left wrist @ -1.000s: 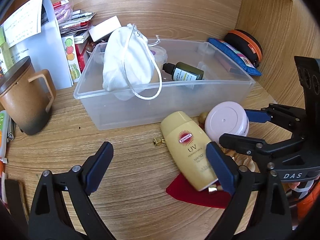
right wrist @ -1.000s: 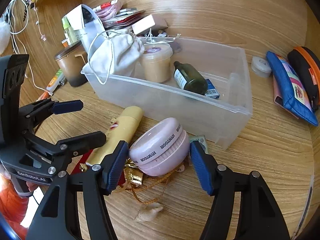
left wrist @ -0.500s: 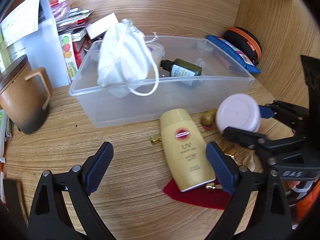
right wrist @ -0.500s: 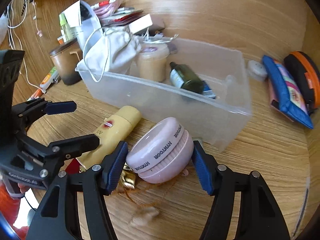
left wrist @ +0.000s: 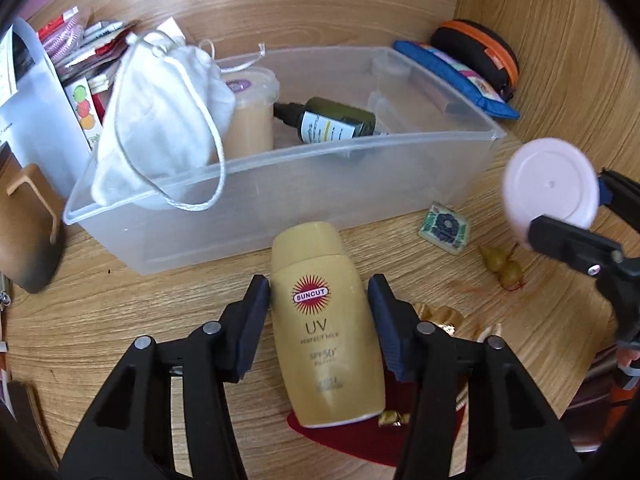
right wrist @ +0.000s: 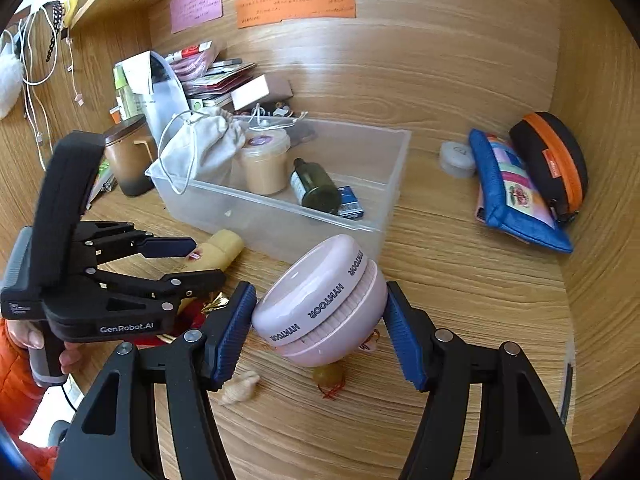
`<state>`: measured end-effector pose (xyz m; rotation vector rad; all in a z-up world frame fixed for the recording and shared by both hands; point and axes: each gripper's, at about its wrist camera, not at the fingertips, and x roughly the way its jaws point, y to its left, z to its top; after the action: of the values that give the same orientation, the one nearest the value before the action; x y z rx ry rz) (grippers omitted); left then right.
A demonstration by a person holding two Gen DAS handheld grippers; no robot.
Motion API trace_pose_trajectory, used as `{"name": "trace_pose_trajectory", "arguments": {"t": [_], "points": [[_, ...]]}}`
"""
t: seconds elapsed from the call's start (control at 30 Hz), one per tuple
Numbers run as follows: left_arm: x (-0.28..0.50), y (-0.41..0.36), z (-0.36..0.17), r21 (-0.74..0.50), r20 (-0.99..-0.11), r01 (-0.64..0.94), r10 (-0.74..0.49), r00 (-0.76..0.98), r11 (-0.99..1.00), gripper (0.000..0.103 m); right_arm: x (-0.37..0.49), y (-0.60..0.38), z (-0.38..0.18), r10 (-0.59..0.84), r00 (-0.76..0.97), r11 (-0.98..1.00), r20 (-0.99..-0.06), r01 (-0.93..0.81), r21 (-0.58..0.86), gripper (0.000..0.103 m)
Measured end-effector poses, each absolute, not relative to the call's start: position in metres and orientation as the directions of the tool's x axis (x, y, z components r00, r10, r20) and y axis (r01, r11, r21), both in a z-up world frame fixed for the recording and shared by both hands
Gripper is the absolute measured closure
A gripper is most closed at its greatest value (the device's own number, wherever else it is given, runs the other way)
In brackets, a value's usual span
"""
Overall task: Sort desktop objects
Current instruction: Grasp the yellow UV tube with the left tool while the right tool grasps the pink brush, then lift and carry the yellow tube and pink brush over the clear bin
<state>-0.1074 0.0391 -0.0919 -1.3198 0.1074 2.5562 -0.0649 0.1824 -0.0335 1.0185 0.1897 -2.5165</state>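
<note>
While the wood-grain desktop [left wrist: 120, 320] is mostly cluttered w/ loose bits, the big clear plastic storage bin [left wrist: 280, 184] sits mid-desk as the obvious drop spot. Already in it: white drawstring cloth pouch [left wrist: 160, 120] draped over the near-left rim, beige lidded jar [left wrist: 252, 120], dark green dropper bottle [left wrist: 336, 124] lying flat.

Next down in size: yellow flat-sided SUNCUT UV sunscreen bottle [left wrist: 324, 320], lying label-up on the desk just in front of the bin, its base over a dark red cloth scrap [left wrist: 360, 444]. Left gripper [left wrist: 320, 300] straddles it; jaws are closing, blue pads at or nearly at the bottle's sides, bottle not lifted. Can't tell if the pads are pressing yet.

Round pale-pink HYNTOOR compact case [right wrist: 320, 304] is clamped between the right gripper [right wrist: 320, 308] pads, roughly half open, and held tilted clear of the desk, near the bin's front-right corner.

Smalls on the desk to the right: patterned green square tile [left wrist: 444, 226], olive-yellow beads on a red cord [left wrist: 500, 264], gold foil bits [left wrist: 436, 316].

Step in hand, as I read it: two pick-ups running in parallel, pink case already up, sunscreen grab being finished. Next: left needs a firm squeeze on the smooth bottle before lifting, since it could slip or pivot. Right needs to carry the case over the bin rim to the free right part of the bin, avoid the dropper bottle, then release.
</note>
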Motion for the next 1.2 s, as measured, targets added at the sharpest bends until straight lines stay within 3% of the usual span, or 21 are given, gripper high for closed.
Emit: {"name": "trace_pose_trajectory", "arguments": {"t": [0.27,0.87,0.93,1.0,1.2], "points": [[-0.111,0.058,-0.099,0.037,-0.821,-0.289,0.136,-0.555,-0.957,0.055,-0.071,0.2,-0.032,-0.345,-0.651,-0.909,-0.676,0.412,0.067,0.042],[-0.088,0.043,-0.058,-0.003,-0.747,-0.262,0.176,-0.642,-0.965,0.056,-0.073,0.205,-0.027,-0.35,-0.664,-0.912,-0.661,0.401,0.08,0.042],[-0.081,0.04,-0.05,-0.009,-0.73,-0.263,0.186,-0.658,-0.965,0.059,-0.074,0.205,-0.023,-0.353,-0.667,-0.913,-0.656,0.4,0.085,0.042],[-0.076,0.037,-0.042,-0.016,-0.72,-0.275,0.202,-0.664,-0.961,0.077,-0.073,0.204,-0.019,-0.354,-0.673,-0.913,-0.649,0.4,0.083,0.042],[-0.08,0.04,-0.039,-0.025,-0.722,-0.293,0.22,-0.656,-0.956,0.077,-0.073,0.196,-0.007,-0.351,-0.688,-0.912,-0.635,0.406,0.064,0.042]]}}
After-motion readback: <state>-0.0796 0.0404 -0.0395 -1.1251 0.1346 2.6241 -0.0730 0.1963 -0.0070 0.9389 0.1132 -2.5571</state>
